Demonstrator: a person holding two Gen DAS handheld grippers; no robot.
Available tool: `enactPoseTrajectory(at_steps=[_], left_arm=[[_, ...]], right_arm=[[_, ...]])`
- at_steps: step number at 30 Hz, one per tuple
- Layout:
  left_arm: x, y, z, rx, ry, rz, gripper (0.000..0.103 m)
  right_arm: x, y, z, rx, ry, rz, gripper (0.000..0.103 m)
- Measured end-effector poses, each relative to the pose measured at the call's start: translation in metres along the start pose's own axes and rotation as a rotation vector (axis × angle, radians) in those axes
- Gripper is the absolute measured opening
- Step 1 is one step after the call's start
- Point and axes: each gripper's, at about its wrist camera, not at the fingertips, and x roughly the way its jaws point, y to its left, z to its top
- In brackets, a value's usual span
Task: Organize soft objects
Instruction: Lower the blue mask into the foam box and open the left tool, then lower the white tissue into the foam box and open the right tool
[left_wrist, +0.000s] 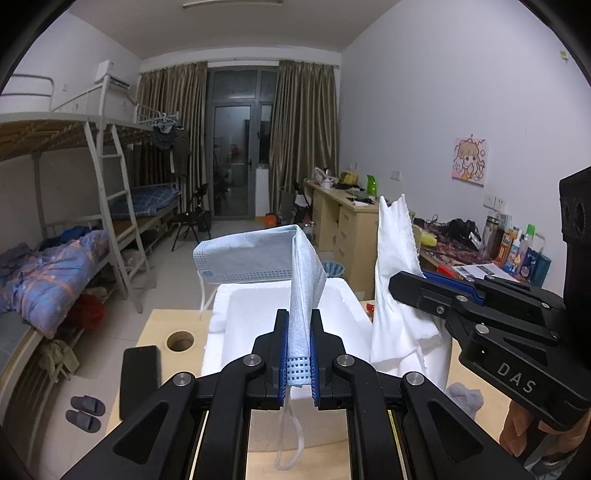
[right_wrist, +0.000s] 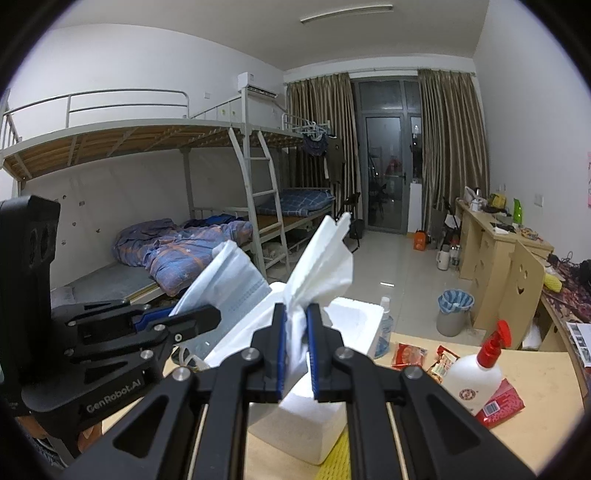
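Observation:
My left gripper (left_wrist: 300, 325) is shut on a light blue face mask (left_wrist: 258, 258), which stands up and folds over to the left above a white foam box (left_wrist: 340, 295); its ear loops dangle below the fingers. My right gripper (right_wrist: 296, 314) is shut on a white cloth (right_wrist: 325, 258) that sticks upward over the same foam box (right_wrist: 365, 314). In the left wrist view the right gripper (left_wrist: 410, 284) holds the white cloth (left_wrist: 395, 266) at the right. In the right wrist view the left gripper (right_wrist: 207, 314) holds the mask (right_wrist: 229, 277) at the left.
The box sits on a light wooden table (left_wrist: 162, 321) with a round hole (left_wrist: 180, 340) and a black phone (left_wrist: 140, 376). A grey sock (left_wrist: 465, 395) lies at the right. A white bottle with red pump (right_wrist: 476, 373), red snack packets (right_wrist: 410, 354) and a clear bottle (right_wrist: 386, 325) stand beside the box.

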Motion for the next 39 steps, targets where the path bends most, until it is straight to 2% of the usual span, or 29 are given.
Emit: enactPoseTrajectory(at_steps=[6, 13, 21, 24, 26, 28, 32, 39], left_arm=[[0.027, 0.004, 0.002, -0.005, 0.018, -0.026, 0.010], [0.062, 0.005, -0.001, 0.009, 0.078, -0.024, 0.010], [0.078, 0.013, -0.003, 0.001, 0.088, -0.029, 0.011], [0.080, 0.015, -0.002, 0.006, 0.079, -0.016, 0.021], [0.081, 0.015, -0.004, 0.004, 0.083, -0.005, 0.057], [0.083, 0.015, -0.005, 0.005, 0.096, -0.004, 0.070], [0.077, 0.012, -0.008, 0.011, 0.056, 0.022, 0.072], [0.063, 0.014, -0.011, 0.000, 0.030, 0.037, 0.072]], right_arm=[[0.013, -0.008, 0.000, -0.003, 0.034, -0.023, 0.014], [0.021, -0.016, 0.005, -0.006, 0.042, -0.016, 0.013], [0.020, -0.025, 0.012, 0.015, 0.043, -0.029, 0.013], [0.018, -0.024, 0.015, 0.016, 0.036, -0.033, 0.013], [0.017, -0.023, 0.016, 0.015, 0.033, -0.035, 0.013], [0.018, -0.023, 0.017, 0.015, 0.031, -0.037, 0.013], [0.018, -0.022, 0.017, 0.012, 0.030, -0.042, 0.013], [0.021, -0.021, 0.016, 0.007, 0.038, -0.037, 0.013]])
